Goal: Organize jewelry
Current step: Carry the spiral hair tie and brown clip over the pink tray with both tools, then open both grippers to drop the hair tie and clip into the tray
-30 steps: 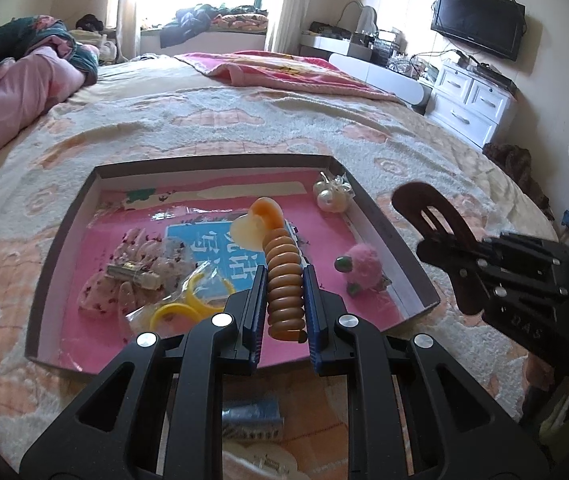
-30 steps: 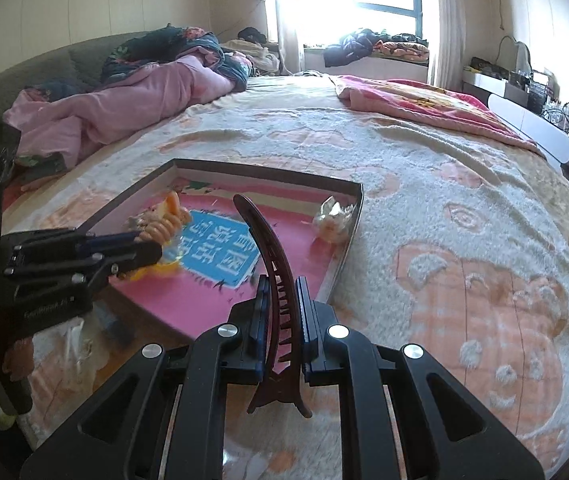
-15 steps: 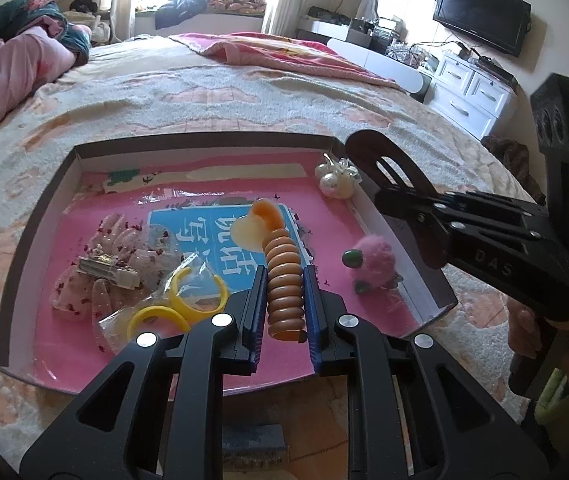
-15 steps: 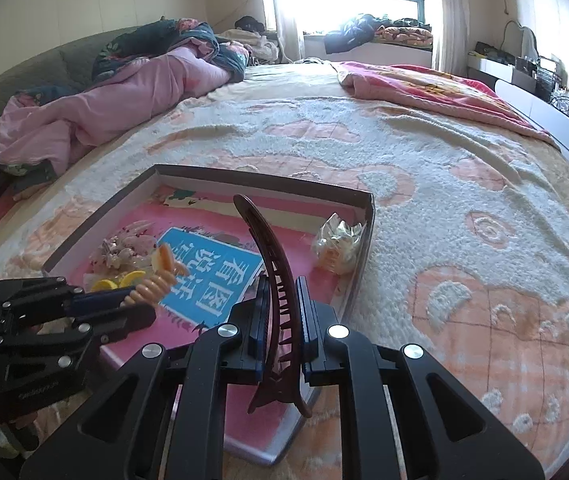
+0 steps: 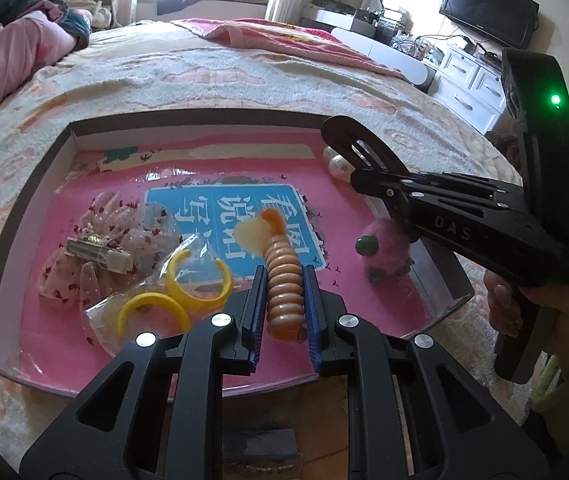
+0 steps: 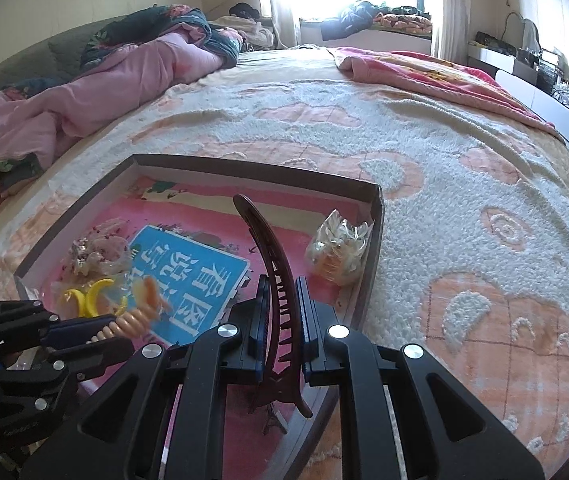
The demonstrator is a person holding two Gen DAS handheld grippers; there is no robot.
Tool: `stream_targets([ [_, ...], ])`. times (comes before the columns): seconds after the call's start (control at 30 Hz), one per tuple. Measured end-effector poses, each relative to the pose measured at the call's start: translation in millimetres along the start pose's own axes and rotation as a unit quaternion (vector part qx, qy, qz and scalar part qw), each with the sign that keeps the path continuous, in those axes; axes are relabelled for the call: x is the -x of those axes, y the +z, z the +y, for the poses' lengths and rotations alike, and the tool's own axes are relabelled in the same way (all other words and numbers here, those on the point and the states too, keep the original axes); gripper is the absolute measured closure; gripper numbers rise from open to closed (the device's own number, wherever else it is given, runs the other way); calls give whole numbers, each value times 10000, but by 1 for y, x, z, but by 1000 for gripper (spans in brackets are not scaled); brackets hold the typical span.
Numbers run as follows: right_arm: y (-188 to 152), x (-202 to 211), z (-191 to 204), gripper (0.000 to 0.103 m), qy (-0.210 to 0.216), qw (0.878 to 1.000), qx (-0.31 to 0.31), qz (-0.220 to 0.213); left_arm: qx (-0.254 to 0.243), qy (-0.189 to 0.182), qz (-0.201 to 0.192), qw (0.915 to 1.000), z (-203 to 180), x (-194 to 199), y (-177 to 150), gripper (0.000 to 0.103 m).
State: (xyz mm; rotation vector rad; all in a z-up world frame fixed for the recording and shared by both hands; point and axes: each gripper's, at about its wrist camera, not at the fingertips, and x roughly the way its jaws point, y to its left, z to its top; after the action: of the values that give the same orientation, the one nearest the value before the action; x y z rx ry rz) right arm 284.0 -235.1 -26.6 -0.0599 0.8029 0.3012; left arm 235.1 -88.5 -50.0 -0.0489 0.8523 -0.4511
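A shallow pink-lined box [image 5: 448, 280] [image 6: 376, 216] lies on the bed. My left gripper [image 5: 284, 300] is shut on an orange ribbed hair clip [image 5: 282, 280] and holds it over the box's near middle; this clip shows in the right wrist view [image 6: 132, 322]. My right gripper [image 6: 282, 320] is shut on a dark brown curved hair clip [image 6: 272, 256] over the box's right side; it shows in the left wrist view [image 5: 364, 152]. In the box lie yellow rings in a bag [image 5: 176, 296], a pink floral hair piece [image 5: 96, 248], a pink pompom [image 5: 384, 248] and a pearl piece [image 6: 338, 246].
The box sits on a cream and peach blanket [image 6: 464, 184]. A pink quilt [image 6: 104, 92] lies at the bed's left. A white dresser [image 5: 472, 80] and a TV [image 5: 488, 8] stand to the right of the bed.
Both grippers have moved forward over the box. The right gripper with the brown clip has come in from the right to above the box's right side. Both stay shut.
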Motion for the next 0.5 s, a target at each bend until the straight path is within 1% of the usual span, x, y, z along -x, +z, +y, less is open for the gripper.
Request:
stream_targets([
  [0.3, -3, -2, -7, 88, 21, 9999, -153, 19, -11, 25, 1, 10000, 1, -1, 1, 92],
  [0.37, -4, -1, -7, 78, 18, 9999, -147, 5, -6, 34, 2, 10000, 1, -1, 0, 92],
  [0.5, -7, 7, -6, 71, 85, 9998, -148, -96, 11, 47, -14, 10000, 1, 0, -3, 92],
])
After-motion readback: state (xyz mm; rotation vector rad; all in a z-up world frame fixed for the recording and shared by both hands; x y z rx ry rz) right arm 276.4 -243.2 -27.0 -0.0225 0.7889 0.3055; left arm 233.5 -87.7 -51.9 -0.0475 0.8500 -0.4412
